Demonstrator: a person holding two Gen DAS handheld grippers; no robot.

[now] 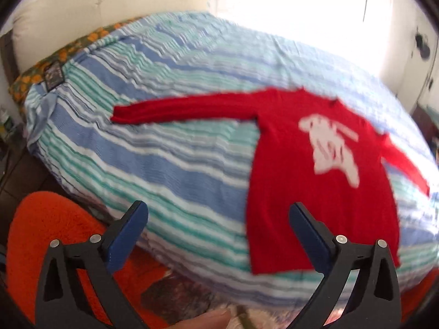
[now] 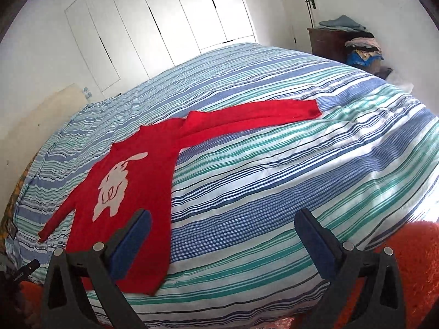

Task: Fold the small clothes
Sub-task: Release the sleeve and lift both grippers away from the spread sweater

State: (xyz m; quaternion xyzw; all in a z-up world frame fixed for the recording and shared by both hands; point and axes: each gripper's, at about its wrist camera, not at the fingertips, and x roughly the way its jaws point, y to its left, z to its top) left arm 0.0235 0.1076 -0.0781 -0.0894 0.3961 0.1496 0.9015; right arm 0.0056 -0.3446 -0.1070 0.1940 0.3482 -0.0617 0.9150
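Striped in blue, green and white, the bed (image 2: 274,164) fills a white-walled bedroom with wardrobe doors (image 2: 170,13) at the top of the right wrist view. On its cover a small red jumper (image 2: 142,181) with a white figure on the chest lies flat, face up, both sleeves spread, hem toward the near edge; it sits lower left in that view and right of centre in the left wrist view. The left claw (image 1: 218,219) and right claw (image 2: 223,226) hover near the hem, jaws spread wide and empty. No fold looks begun; the next move probably calls for pinching a sleeve cuff and carrying it across the chest.
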